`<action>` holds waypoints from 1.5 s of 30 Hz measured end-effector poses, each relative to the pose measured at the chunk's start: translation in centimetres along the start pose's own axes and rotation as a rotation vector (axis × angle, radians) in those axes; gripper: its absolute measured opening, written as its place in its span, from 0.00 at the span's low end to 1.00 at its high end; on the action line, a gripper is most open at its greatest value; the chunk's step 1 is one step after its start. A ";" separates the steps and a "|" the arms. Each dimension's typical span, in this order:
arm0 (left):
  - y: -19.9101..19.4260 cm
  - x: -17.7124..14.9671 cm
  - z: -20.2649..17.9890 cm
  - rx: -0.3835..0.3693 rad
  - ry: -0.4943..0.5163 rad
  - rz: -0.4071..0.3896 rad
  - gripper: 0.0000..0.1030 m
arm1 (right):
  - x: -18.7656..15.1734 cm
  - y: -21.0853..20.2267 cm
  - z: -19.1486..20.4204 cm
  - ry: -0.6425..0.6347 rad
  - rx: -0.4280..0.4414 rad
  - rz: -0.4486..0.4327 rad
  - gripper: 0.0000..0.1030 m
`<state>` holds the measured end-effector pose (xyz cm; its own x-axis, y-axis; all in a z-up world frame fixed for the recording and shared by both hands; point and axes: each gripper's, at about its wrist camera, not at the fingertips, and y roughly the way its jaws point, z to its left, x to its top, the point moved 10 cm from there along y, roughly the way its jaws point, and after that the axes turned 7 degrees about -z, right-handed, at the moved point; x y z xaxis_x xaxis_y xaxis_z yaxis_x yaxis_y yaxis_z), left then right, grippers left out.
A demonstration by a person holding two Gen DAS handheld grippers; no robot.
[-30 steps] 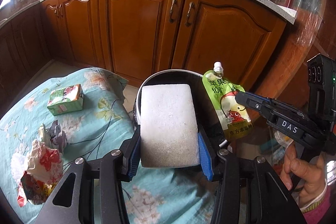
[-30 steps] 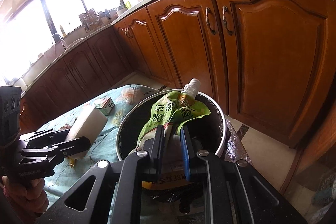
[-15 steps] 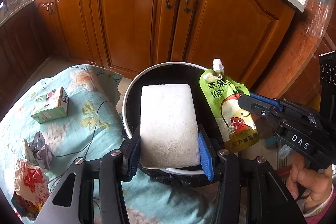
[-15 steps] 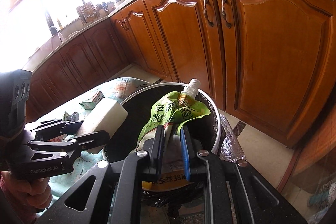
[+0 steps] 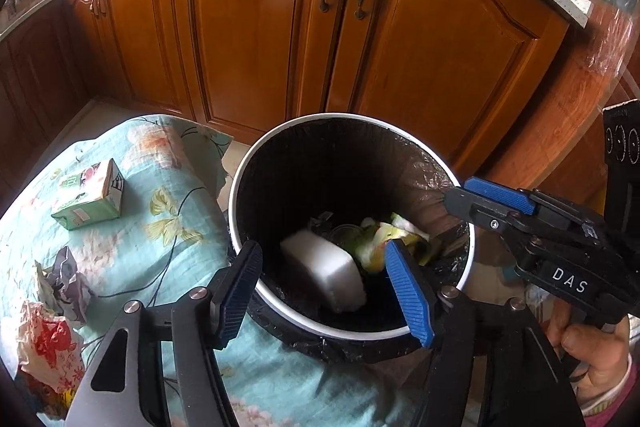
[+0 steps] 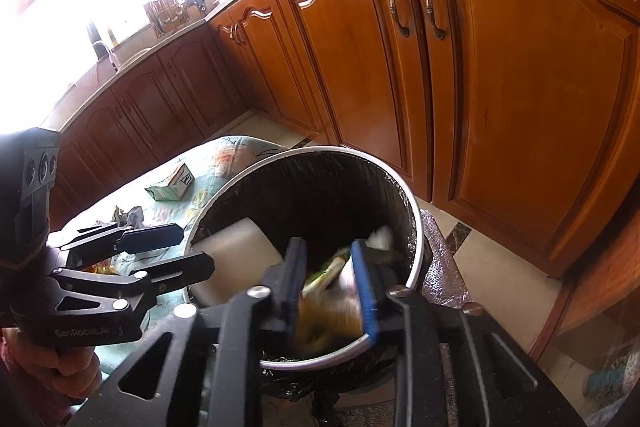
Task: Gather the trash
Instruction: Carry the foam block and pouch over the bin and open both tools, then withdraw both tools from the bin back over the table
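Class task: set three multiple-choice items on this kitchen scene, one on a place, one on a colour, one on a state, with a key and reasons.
1. Where is the white foam block?
A. on the cloth
B. inside the trash bin
C. on the countertop

2. What colour is the bin liner?
A. black
B. blue
C. white

3. How is the left gripper?
A. shut on a carton
B. shut on the block
C. open

Key: B, the block lies at the bin's bottom; A, the inner wall shows black plastic; C, its fingers stand apart, holding nothing.
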<state>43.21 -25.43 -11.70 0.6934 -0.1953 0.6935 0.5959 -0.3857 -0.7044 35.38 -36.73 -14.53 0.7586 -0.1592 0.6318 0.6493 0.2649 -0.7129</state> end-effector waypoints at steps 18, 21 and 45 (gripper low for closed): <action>-10.3 -7.5 5.8 0.011 -0.204 -0.110 0.64 | -3.2 -4.2 5.0 0.153 0.123 -0.107 0.90; -12.4 -9.3 7.3 0.039 -0.226 -0.121 0.64 | -4.4 -4.3 7.0 0.159 0.151 -0.096 0.91; -22.7 -15.4 17.8 0.183 -0.399 -0.179 0.64 | -9.6 -1.4 18.8 0.047 0.273 0.024 0.91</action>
<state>26.19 2.39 -9.09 0.6534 0.2353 0.7195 0.7570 -0.2094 -0.6190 26.22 -17.66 -13.89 0.7794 -0.1916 0.5965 0.5973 0.5148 -0.6150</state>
